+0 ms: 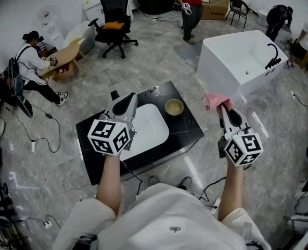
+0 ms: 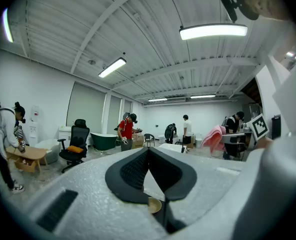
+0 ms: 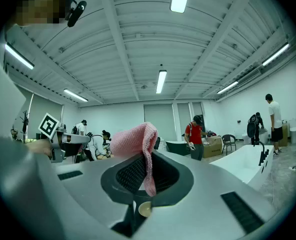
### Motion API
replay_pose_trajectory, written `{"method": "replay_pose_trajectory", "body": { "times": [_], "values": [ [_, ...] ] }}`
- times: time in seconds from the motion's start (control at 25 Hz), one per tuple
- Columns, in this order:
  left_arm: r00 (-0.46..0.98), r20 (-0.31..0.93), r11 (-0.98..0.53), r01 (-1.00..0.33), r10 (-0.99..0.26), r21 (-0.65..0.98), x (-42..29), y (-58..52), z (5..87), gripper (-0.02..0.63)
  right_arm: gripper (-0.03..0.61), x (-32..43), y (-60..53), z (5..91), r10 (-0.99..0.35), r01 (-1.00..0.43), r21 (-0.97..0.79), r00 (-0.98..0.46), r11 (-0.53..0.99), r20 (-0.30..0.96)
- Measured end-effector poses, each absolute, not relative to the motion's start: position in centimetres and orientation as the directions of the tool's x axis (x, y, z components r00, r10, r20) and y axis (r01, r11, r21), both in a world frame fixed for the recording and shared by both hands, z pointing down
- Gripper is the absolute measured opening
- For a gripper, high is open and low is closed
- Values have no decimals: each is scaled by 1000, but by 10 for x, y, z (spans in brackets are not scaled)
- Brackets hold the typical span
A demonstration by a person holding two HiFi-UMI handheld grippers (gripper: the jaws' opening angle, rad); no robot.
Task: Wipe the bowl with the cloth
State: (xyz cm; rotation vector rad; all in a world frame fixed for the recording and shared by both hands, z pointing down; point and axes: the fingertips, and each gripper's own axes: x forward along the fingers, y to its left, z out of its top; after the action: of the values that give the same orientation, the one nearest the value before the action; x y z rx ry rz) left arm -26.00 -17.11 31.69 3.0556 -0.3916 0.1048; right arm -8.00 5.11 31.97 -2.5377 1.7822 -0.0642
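Two grippers hover over the black tabletop (image 1: 188, 126): the right gripper (image 1: 225, 107), centre right, pinches a pink knitted cloth (image 1: 215, 100); the left gripper (image 1: 124, 103) is closed and empty. A small tan bowl (image 1: 174, 107) sits mid-frame, unwiped; next, the cloth likely needs lowering into it

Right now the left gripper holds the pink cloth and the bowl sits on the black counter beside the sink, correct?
Not quite: the right gripper holds the pink cloth, clamped in its jaws, as the right gripper view shows. The bowl does sit on the black counter beside the sink.
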Motion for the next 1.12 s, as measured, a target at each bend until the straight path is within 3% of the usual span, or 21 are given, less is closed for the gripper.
{"method": "replay_pose_trajectory", "body": {
  "times": [1.12],
  "values": [
    [950, 101, -952, -303, -296, 55, -218, -129, 325, 12, 15, -30, 93, 318, -949, -946, -115, 310, -303, -56]
  ]
}}
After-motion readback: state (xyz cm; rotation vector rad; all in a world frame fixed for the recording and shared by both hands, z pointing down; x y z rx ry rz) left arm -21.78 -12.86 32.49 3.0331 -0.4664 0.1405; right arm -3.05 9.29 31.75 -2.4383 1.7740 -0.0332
